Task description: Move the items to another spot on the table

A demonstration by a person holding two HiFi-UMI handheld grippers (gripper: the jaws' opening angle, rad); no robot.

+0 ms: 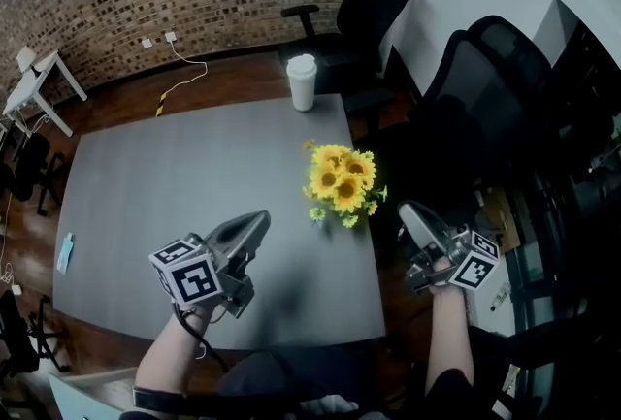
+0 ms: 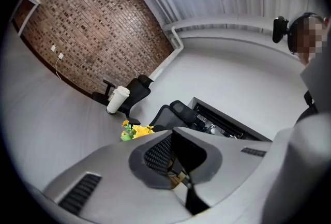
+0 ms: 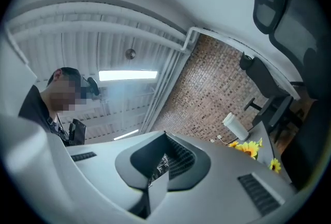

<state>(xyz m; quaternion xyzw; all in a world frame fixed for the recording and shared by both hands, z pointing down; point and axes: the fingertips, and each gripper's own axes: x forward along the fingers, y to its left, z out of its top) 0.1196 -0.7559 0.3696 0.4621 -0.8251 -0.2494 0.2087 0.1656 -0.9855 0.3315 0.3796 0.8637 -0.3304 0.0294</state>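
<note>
A white lidded cup (image 1: 302, 81) stands at the far edge of the grey table (image 1: 175, 185). A bunch of yellow sunflowers (image 1: 342, 183) lies near the table's right edge. My left gripper (image 1: 254, 224) hovers over the near middle of the table, shut and empty, to the left of the flowers. My right gripper (image 1: 412, 214) is past the right table edge, level with the flowers, shut with nothing in it. The left gripper view shows the closed left gripper (image 2: 178, 158) with the cup (image 2: 117, 100) and flowers (image 2: 135, 131) beyond. The right gripper (image 3: 158, 166) tilts upward, with the cup (image 3: 235, 127) and flowers (image 3: 248, 148) at its right.
Black office chairs (image 1: 364, 16) stand behind the cup and along the right side (image 1: 475, 88). A small pale blue item (image 1: 65, 251) lies at the table's left edge. A white desk (image 1: 34, 83) and a cable (image 1: 184, 77) are on the wooden floor beyond.
</note>
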